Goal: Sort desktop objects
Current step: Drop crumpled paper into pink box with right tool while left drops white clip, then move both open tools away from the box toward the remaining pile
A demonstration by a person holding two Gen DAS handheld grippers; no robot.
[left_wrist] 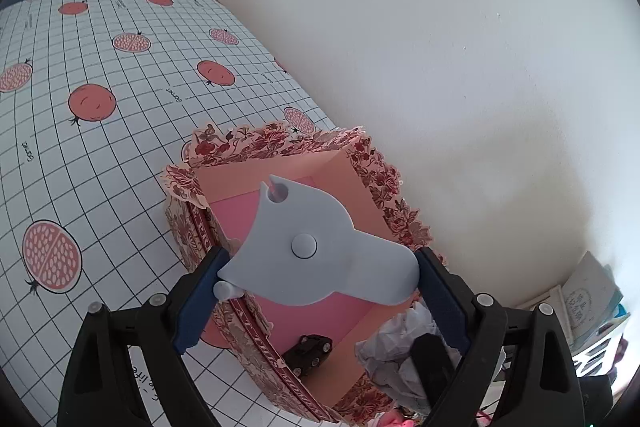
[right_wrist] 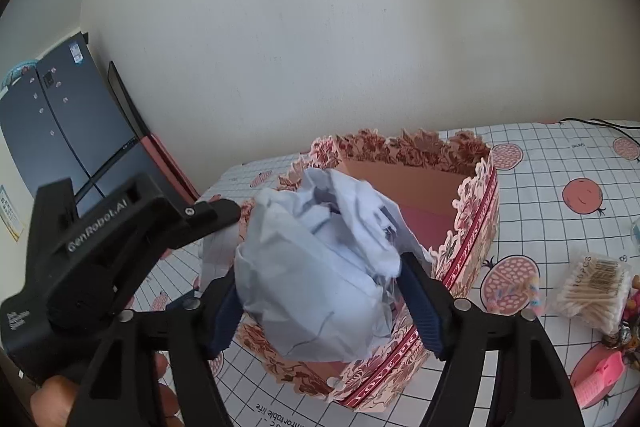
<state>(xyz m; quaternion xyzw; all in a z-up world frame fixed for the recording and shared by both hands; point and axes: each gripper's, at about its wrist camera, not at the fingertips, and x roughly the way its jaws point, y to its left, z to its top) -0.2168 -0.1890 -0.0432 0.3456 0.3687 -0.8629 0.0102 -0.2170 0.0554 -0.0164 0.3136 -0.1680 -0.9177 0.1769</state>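
My left gripper (left_wrist: pixel 318 273) is shut on a pale blue plastic tool (left_wrist: pixel 316 247) and holds it above the floral pink box (left_wrist: pixel 376 167). A small black toy car (left_wrist: pixel 308 349) lies on the box floor. My right gripper (right_wrist: pixel 320 279) is shut on a crumpled pale blue cloth (right_wrist: pixel 320 267), held over the near side of the same box (right_wrist: pixel 472 223). The cloth also shows in the left wrist view (left_wrist: pixel 394 351), with the right gripper's black finger (left_wrist: pixel 434 367) against it. The left gripper's black body (right_wrist: pixel 100 247) shows at the left of the right wrist view.
The box stands on a grid tablecloth with pomegranate prints (right_wrist: pixel 560 155), close to a white wall (left_wrist: pixel 400 27). A pack of cotton swabs (right_wrist: pixel 596 287) and a pink item (right_wrist: pixel 600 379) lie to the right. A dark fridge (right_wrist: pixel 60 131) stands at the left.
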